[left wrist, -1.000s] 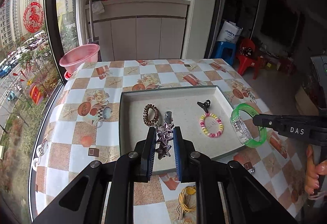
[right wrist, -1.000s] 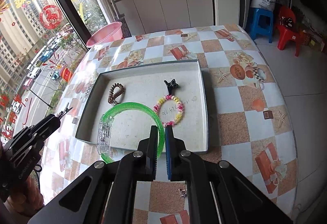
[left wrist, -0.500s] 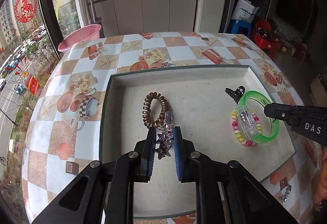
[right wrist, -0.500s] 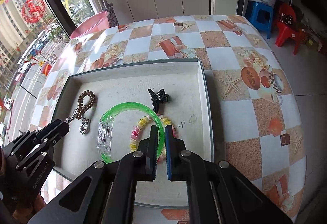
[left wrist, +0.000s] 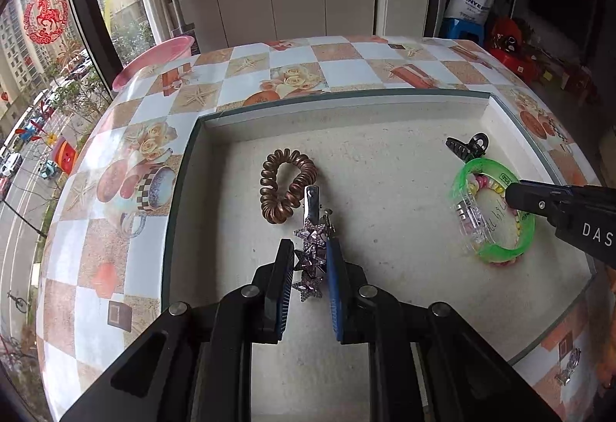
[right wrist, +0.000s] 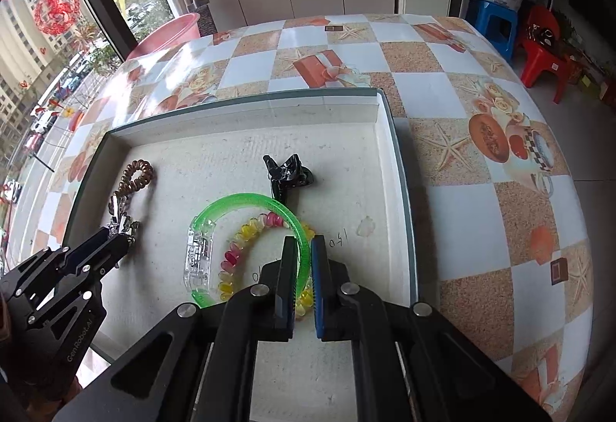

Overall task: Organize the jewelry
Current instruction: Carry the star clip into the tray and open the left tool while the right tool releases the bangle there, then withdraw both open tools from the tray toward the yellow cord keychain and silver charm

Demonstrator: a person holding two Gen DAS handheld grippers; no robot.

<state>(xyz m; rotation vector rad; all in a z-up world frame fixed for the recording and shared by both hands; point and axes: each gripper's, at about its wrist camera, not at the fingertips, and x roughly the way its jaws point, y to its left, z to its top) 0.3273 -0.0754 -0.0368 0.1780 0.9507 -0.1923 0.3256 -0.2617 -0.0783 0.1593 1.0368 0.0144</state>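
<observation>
A shallow grey tray (left wrist: 346, 96) (right wrist: 246, 102) lies on the chequered table. My left gripper (left wrist: 310, 248) is shut on a purple star hair clip (left wrist: 310, 256), low over the tray floor beside a brown spiral hair tie (left wrist: 285, 191) (right wrist: 134, 175). My right gripper (right wrist: 304, 248) is shut on the rim of a green bangle (right wrist: 246, 200) (left wrist: 492, 206), which hangs just over a pink and yellow bead bracelet (right wrist: 235, 256). A black claw clip (right wrist: 285, 171) (left wrist: 467, 146) rests behind the bangle. In the right wrist view the left gripper (right wrist: 115, 235) shows at the tray's left with the clip.
A pink basin (left wrist: 154, 58) (right wrist: 169, 33) stands at the table's far left corner by the window. A small metal trinket (left wrist: 569, 372) lies on the cloth outside the tray's near right corner. White cabinets, a blue stool (right wrist: 494, 25) and red chairs lie beyond.
Both grippers have come down and forward over the tray. The star clip now hangs beside the spiral tie, and the green bangle has moved over the bead bracelet.
</observation>
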